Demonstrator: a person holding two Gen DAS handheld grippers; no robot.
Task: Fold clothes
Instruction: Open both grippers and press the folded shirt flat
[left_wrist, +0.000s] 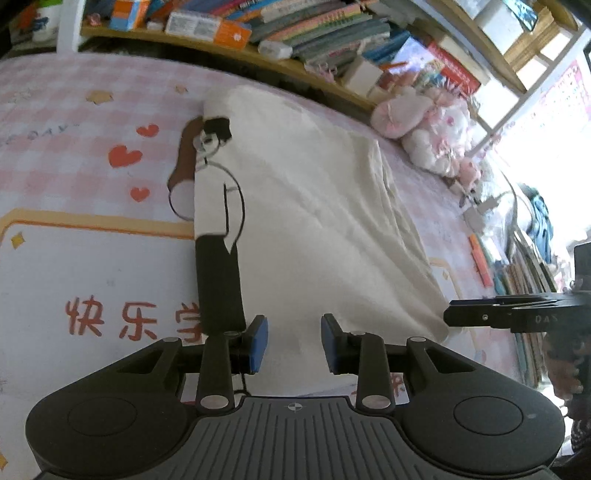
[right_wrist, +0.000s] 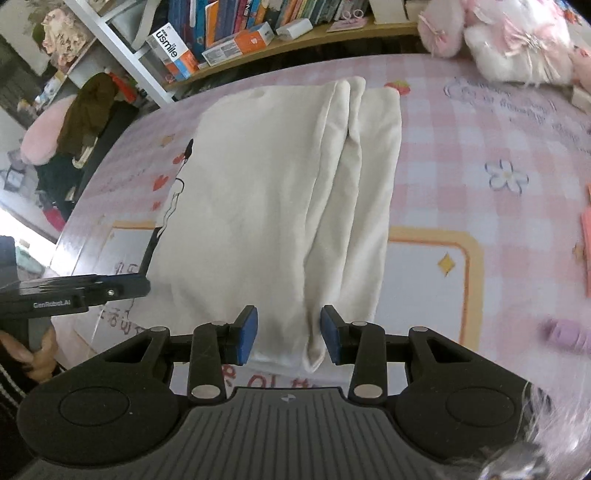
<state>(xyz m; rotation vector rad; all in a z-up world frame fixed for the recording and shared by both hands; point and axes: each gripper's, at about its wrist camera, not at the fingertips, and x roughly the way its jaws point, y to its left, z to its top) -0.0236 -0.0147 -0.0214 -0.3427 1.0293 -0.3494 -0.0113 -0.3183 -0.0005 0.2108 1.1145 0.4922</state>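
Garment: a cream shirt (right_wrist: 273, 192) lay folded lengthwise in the middle of both frames, on the pink checked surface (right_wrist: 480, 140).
Print: a cartoon figure (left_wrist: 218, 206) ran along its left edge.
Left claw (left_wrist: 294, 343): blue pads parted, nothing gripped, above the shirt's near hem.
Right claw (right_wrist: 289, 338): parted, empty, straddling a fold ridge at the near edge.
Background: bookshelf (left_wrist: 258, 33) at upper frame; plush toys (left_wrist: 432, 125) at upper right.

Black plastic left gripper (left_wrist: 294, 343), right gripper (right_wrist: 289, 338): blue pads (left_wrist: 260, 341), round silver pivot screws, ribbed grey housing with small crosshair mark. White "GenRobot.AI" lettering on side body. Dark striped knit sleeve (right_wrist: 9, 384) at wrist.
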